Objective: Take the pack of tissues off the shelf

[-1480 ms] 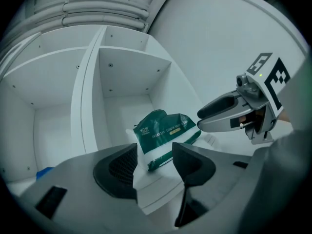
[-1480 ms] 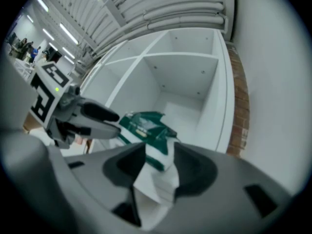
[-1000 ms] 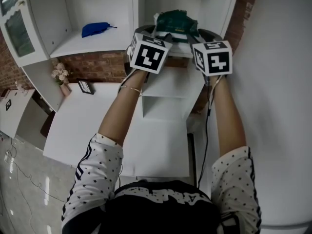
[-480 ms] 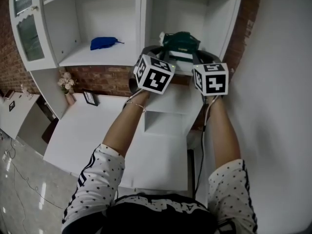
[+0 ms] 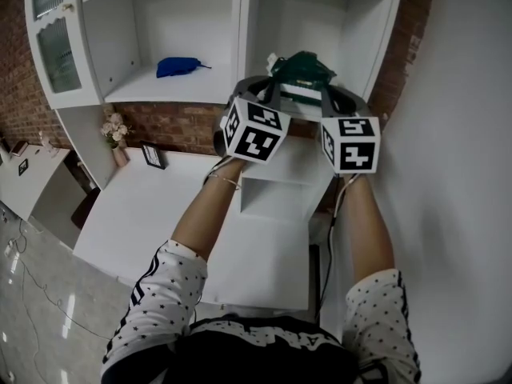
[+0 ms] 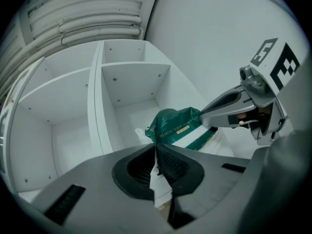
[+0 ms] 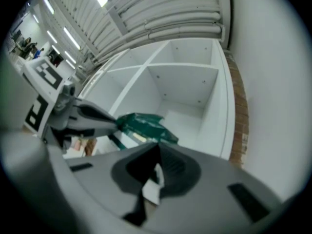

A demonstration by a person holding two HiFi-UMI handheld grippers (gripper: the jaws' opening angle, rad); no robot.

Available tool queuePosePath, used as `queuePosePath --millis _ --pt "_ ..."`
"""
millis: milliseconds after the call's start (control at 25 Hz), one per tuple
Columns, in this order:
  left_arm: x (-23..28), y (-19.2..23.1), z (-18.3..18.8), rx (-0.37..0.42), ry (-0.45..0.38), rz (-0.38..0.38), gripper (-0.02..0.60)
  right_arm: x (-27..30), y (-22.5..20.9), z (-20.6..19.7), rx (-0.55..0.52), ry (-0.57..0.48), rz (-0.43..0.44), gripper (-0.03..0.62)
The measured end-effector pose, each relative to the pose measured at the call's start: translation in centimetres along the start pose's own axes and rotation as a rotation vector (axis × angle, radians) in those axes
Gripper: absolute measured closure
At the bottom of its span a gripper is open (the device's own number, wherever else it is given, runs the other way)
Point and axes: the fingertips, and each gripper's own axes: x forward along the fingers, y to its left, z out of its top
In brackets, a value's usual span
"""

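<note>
The pack of tissues (image 5: 300, 69), in a green and white wrapper, is at the front edge of the right shelf compartment (image 5: 320, 22). My left gripper (image 5: 274, 90) has just been closing and now pinches the wrapper's left end. My right gripper (image 5: 328, 93) has also just been closing and pinches the right end. In the left gripper view the pack (image 6: 176, 126) sits just beyond my left gripper (image 6: 156, 149), with white wrapper caught between the pads; my right gripper (image 6: 204, 118) bites it from the right. In the right gripper view, white wrapper is nipped in my right gripper (image 7: 157, 150) below the pack (image 7: 144, 125).
A blue object (image 5: 178, 66) lies in the left shelf compartment. A glass cabinet door (image 5: 56, 50) stands open at far left. Below are a white desk (image 5: 152, 214), a small picture frame (image 5: 154, 156) and a vase of flowers (image 5: 117, 128). A white wall (image 5: 456, 174) runs along the right.
Both grippers have drawn back a little toward me, with the pack between them. The head view has shifted, so the shelf sits lower in the picture.
</note>
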Motion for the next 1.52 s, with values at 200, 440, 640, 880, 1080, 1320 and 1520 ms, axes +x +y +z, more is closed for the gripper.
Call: queuePosePath --millis 200,440,640,880,1080,1320,1520 --pt "-1.9 -0.2 0.9 0.019 -0.044 0.024 0.541 -1.5 0.5 0.7 0.002 -0.039 0.005 0.562" --pt "-4.2 -1.2 1.4 0.020 -0.108 0.061 0.541 -4.0 1.2 1.3 -0.021 -0.093 -0.020 0.562" --pt "-6.0 -1.5 1.4 -0.003 -0.150 0.075 0.543 -5.6 2.2 1.6 -0.056 -0.131 -0.031 0.563" --pt "-8.1 -2.5 1.1 0.003 -0.177 0.071 0.545 -7.7 3.1 0.7 -0.015 -0.158 -0.019 0.563" --pt "-9.9 -3.7 0.4 -0.005 -0.189 0.063 0.545 -9.8 4.0 0.1 -0.024 -0.183 -0.028 0.563" --pt "-12.3 -4.4 0.3 0.008 -0.216 0.066 0.546 -11.7 5.6 -0.1 -0.041 -0.212 -0.021 0.563" --pt "-13.3 -5.0 -1.2 -0.005 -0.201 0.053 0.546 -12.4 6.7 -1.3 -0.007 -0.214 0.000 0.563"
